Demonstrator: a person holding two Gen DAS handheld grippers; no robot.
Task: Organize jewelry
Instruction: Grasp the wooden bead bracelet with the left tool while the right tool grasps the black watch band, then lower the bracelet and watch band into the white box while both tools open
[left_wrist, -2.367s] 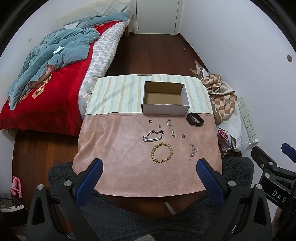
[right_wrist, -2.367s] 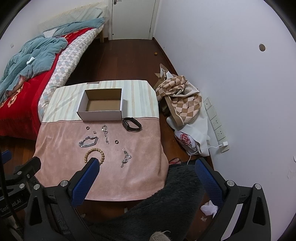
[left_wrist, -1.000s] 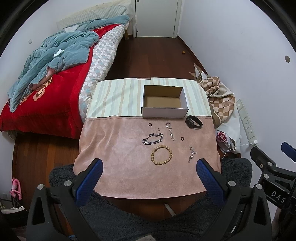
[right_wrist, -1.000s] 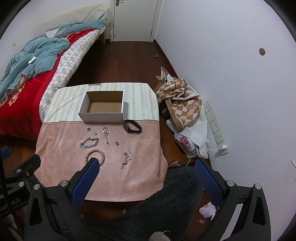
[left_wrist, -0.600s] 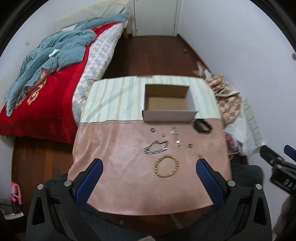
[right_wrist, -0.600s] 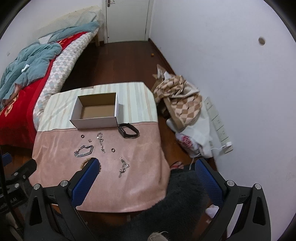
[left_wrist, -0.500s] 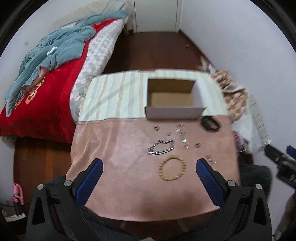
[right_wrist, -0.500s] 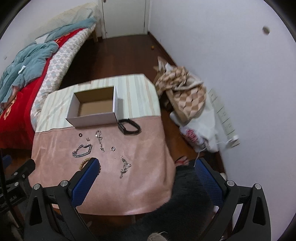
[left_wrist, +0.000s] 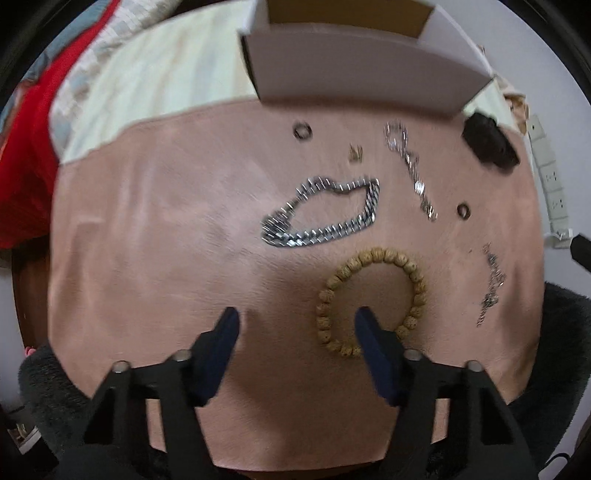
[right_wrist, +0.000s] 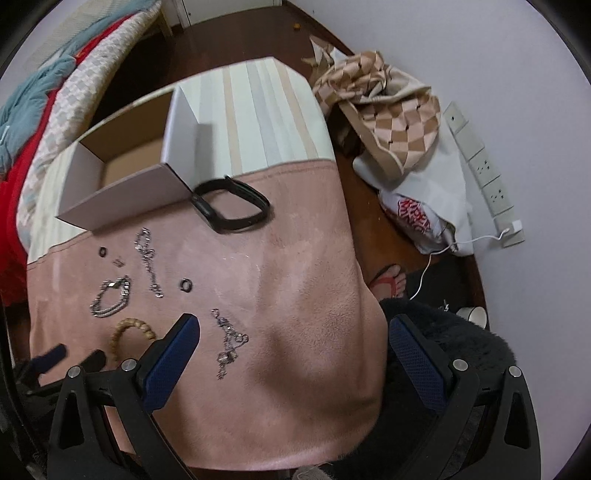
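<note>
Jewelry lies on a pink cloth. My left gripper is open just above the cloth, its right finger inside the ring of the wooden bead bracelet. A silver chain bracelet lies ahead of it. A thin silver chain, two dark rings and another silver piece lie around. The open white box stands beyond. My right gripper is open and empty over the cloth's right half, beside a silver piece. A black band lies by the box.
The cloth covers a small table with a striped far half. A red bed is on the left. Checked bags and a power strip lie on the floor at right. A dark fluffy rug is at the near edge.
Both grippers have come down and forward to the table. The left one has narrowed its opening and now straddles the edge of the bead bracelet. The right one is still wide open.
</note>
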